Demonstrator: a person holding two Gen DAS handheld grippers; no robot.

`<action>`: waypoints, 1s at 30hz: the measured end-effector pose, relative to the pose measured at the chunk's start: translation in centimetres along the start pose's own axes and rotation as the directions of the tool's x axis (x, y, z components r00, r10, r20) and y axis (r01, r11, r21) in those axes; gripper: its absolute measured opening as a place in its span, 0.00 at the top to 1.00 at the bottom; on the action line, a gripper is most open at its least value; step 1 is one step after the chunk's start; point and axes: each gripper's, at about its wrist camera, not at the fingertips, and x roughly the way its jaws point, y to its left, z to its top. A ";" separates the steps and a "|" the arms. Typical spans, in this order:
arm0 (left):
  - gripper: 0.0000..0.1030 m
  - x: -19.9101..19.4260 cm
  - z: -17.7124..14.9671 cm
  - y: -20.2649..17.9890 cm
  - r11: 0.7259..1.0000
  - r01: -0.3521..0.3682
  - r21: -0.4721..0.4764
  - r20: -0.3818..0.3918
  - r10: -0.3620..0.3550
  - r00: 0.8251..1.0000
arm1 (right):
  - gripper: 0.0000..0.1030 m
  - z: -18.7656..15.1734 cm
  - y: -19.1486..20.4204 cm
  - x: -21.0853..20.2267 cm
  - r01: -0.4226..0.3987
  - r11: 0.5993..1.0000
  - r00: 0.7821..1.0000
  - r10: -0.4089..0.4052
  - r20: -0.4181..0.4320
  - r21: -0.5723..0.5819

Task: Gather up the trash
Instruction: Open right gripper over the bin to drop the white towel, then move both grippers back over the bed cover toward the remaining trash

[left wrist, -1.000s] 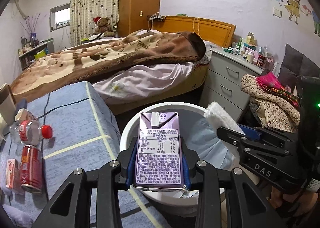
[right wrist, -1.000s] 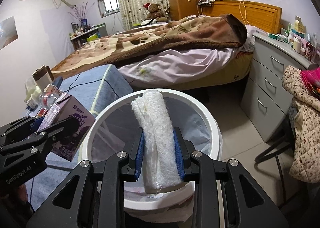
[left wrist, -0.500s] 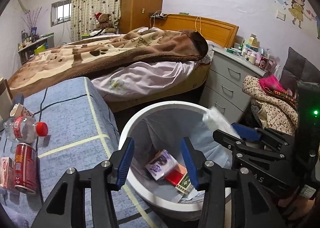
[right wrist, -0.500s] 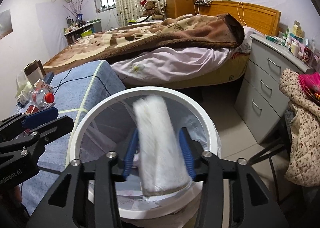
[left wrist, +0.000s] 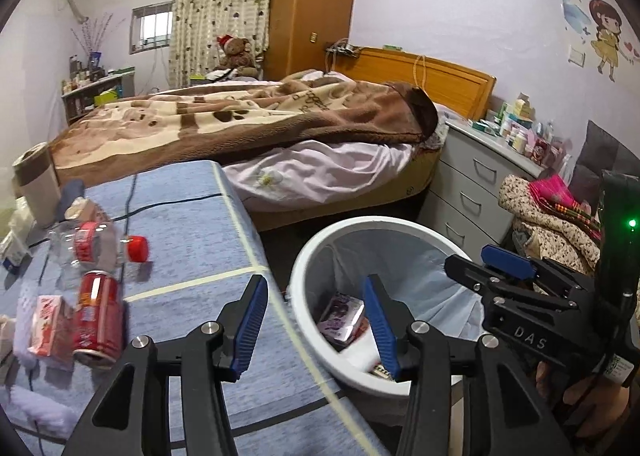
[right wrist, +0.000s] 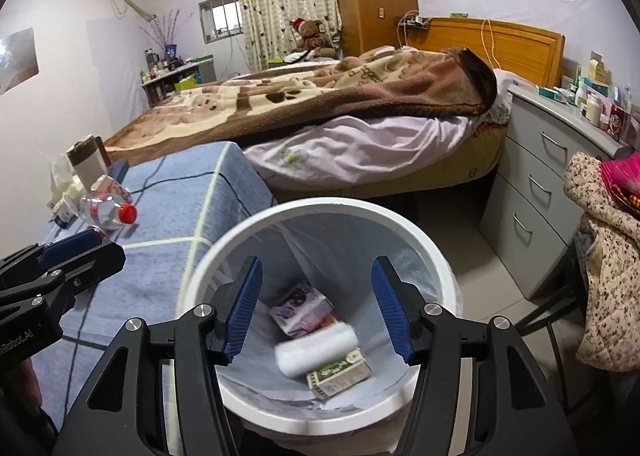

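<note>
A white trash bin (right wrist: pixel 436 256) with a pale liner stands beside the blue-covered table (left wrist: pixel 188 240). Inside lie a purple milk carton (right wrist: pixel 302 306), a white rolled tissue (right wrist: pixel 320 348) and a green-printed carton (right wrist: pixel 340 374); the purple carton also shows in the left wrist view (left wrist: pixel 340 314). My right gripper (right wrist: pixel 316 310) is open and empty above the bin. My left gripper (left wrist: pixel 316 324) is open and empty over the bin's left rim (left wrist: pixel 296 276). On the table lie a red can (left wrist: pixel 98 314), a pink carton (left wrist: pixel 46 324) and a clear bottle with a red cap (left wrist: pixel 100 246).
A bed with a brown blanket (left wrist: pixel 248 124) lies behind the table. A grey drawer chest (left wrist: pixel 472 184) with small bottles stands at right, next to a chair piled with clothes (left wrist: pixel 552 216). A paper cup (left wrist: pixel 36 188) and small packs sit at the table's far left.
Both grippers opened. The purple carton dropped from the left one and the tissue roll from the right one into the bin. The left gripper shifted left toward the table.
</note>
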 end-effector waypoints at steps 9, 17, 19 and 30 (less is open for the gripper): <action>0.47 -3.9 -1.5 4.3 0.995 -0.083 -0.059 0.036 0.085 0.996 | 0.43 0.0 3.4 -0.5 -0.079 0.997 0.996 0.080 0.026 -0.021; 0.40 -7.4 -3.5 10.0 0.972 -0.189 -0.139 0.050 0.198 0.979 | 0.35 0.3 7.6 0.2 -0.182 0.981 0.982 0.184 0.027 -0.063; 0.40 -8.0 -4.2 11.7 0.964 -0.215 -0.157 0.045 0.224 0.974 | 0.35 0.3 8.5 0.4 -0.202 0.977 0.979 0.204 0.024 -0.073; 0.39 -10.8 -6.5 18.9 0.918 -0.313 -0.244 0.014 0.326 0.945 | 0.35 0.0 14.0 2.0 -0.305 0.943 0.952 0.302 -0.039 -0.130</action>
